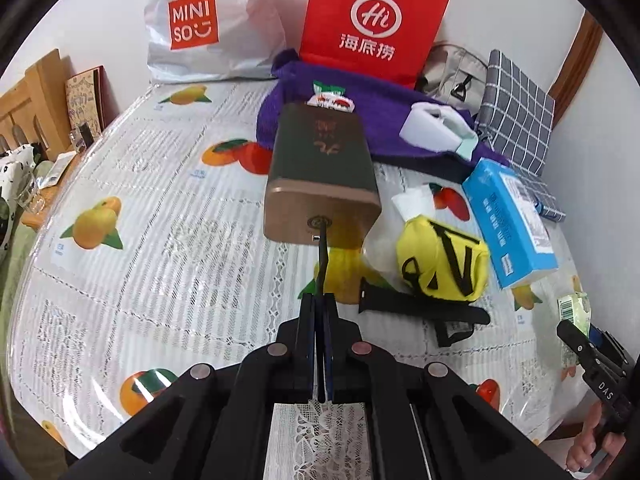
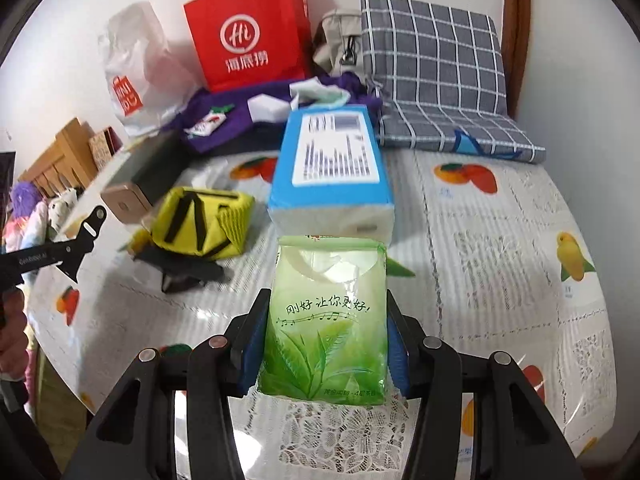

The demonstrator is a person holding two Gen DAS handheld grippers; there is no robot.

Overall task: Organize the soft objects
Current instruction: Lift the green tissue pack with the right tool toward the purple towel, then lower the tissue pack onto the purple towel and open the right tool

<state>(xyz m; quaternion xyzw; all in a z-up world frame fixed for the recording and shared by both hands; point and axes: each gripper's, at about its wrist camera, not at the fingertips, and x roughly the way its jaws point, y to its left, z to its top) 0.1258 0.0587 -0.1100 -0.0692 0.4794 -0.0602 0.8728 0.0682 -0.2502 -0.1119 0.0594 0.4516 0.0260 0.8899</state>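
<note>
Over the fruit-print desk point(image 1: 168, 208) | left tongs point(image 1: 320, 304) pinched together on black strap point(image 1: 322, 256), dangling green-gold box point(image 1: 320, 176) clear | right tongs point(image 2: 326, 344) clamped on green tissue pack point(image 2: 326, 320), lifted off desk for sorting

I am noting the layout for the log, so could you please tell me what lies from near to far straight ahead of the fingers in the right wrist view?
green tissue pack held between the fingers → blue tissue box → white foam pieces on the purple cloth → red paper bag at the wall.
</note>
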